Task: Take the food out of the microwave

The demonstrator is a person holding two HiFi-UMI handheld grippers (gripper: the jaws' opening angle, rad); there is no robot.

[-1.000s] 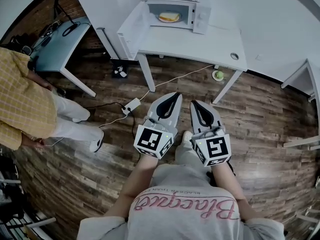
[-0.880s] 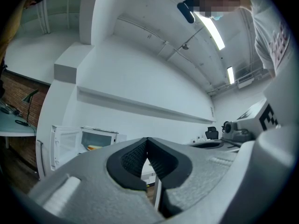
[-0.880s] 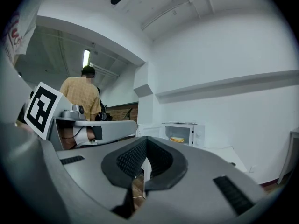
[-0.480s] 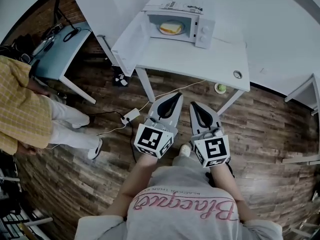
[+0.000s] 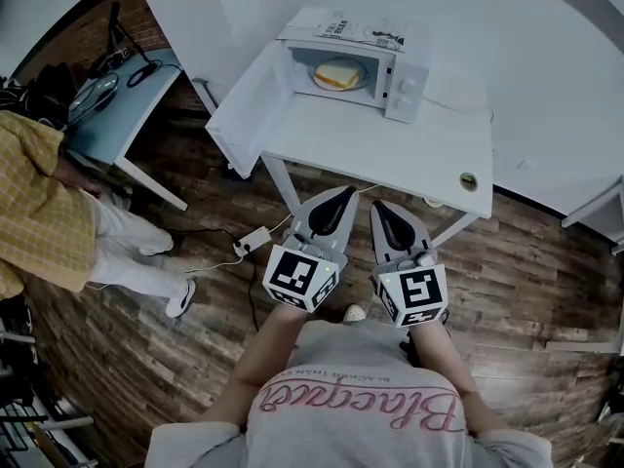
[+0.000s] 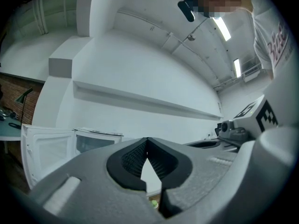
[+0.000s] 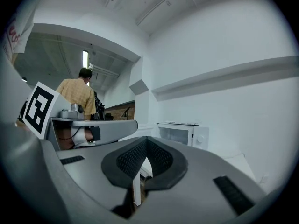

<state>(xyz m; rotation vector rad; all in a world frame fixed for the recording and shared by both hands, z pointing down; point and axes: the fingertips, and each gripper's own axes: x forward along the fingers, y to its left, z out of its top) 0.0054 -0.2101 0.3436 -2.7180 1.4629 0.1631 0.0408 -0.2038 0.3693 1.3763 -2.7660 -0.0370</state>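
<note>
Only the head view lets us see into the microwave (image 5: 353,64): the food (image 5: 339,73) lies on a pale plate (image 5: 341,83) in the open cavity, on the white bench (image 5: 390,149), well apart from both grippers. In the left gripper view the oven shows only as a dim cavity beside its swung-out door (image 5: 249,105), and in the right gripper view we see its closed-looking front and knobs from the side; neither shows the food. The gripper views, in turn, give what the head view cannot: the left gripper (image 5: 342,192) has its jaws pressed together with nothing between them, and the right gripper (image 5: 378,206) likewise has its jaws together and empty. The right gripper view also shows a person in a yellow shirt (image 5: 39,203) standing with their back to us, whom the head view catches only at its left edge beside a blue desk (image 5: 122,100). The food lies flat, its longer side running across the cavity, roughly along the oven's mouth; we cannot make out a distinct end that points anywhere. It looks like a pale yellow slab with a darker, browner rim, like a slice of bread or a sandwich. Printed papers (image 5: 356,29) lie on top of the oven.
</note>
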